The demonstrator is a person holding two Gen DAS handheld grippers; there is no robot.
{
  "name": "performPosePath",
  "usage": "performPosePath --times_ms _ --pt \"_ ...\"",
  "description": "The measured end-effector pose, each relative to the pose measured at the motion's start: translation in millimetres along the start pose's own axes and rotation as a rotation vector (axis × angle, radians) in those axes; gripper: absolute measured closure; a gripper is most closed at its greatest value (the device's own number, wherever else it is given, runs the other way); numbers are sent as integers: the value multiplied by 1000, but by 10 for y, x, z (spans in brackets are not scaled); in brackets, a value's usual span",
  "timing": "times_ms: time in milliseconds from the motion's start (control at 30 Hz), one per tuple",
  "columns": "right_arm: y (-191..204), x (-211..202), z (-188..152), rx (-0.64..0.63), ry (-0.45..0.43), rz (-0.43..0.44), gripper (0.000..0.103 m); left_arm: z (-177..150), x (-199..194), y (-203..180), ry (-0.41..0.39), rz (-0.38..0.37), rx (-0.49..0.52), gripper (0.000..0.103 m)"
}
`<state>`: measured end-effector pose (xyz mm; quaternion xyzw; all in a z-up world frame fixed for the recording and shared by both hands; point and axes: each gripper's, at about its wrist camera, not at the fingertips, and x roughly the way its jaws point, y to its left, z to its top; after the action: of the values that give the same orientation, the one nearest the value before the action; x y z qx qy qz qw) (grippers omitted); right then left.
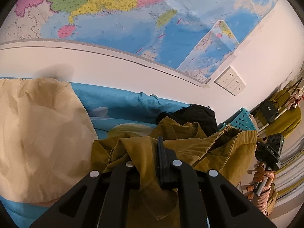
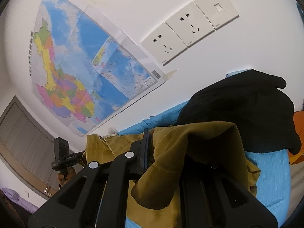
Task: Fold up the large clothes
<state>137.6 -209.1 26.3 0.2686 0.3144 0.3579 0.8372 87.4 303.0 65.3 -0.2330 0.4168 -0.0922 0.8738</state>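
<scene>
Item: mustard-yellow garment (image 1: 191, 146), corduroy-like, bunched and lifted off the bed, at 6 o'clock in both wrist views.
Left claw (image 1: 152, 163): closed on a fold of the mustard-yellow garment; cloth spills over and between its fingers.
Right claw (image 2: 152, 152): one finger visible at 7 o'clock, the other buried under draped cloth; it appears clamped on the garment's edge.
Right claw, from the left view: seen at 3 o'clock (image 1: 269, 152), level with the hem, the fabric slack between the two claws.
Step in hand (judged): spreading the garment to find its edges before the first fold.
How to do it well: draw the claws apart until the hem runs taut and level; keep both grips firm; shake out the bunched middle; lay it flat on a bare patch of sheet, away from the other clothes.
Risk: dragging the black garment (image 2: 247, 110) along, as it lies touching the yellow one at 1 o'clock.
Surface: bed with blue sheet (image 1: 117, 102); cream pillow (image 1: 38, 133) at 9 o'clock in the left view.
Room: white wall with coloured map (image 2: 76, 72) at 10 o'clock; wall sockets (image 2: 180, 36) at 1 o'clock; teal perforated basket (image 1: 242, 121) at 3 o'clock.
</scene>
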Motion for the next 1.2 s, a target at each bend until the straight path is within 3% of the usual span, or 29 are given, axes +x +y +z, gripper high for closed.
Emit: performPosePath --times_ms 1033,1200 --pt "-493 583 130 139 89 -107 88 176 636 320 83 42 -66 96" --pt "-541 630 124 166 84 -110 71 187 726 354 94 45 -86 95"
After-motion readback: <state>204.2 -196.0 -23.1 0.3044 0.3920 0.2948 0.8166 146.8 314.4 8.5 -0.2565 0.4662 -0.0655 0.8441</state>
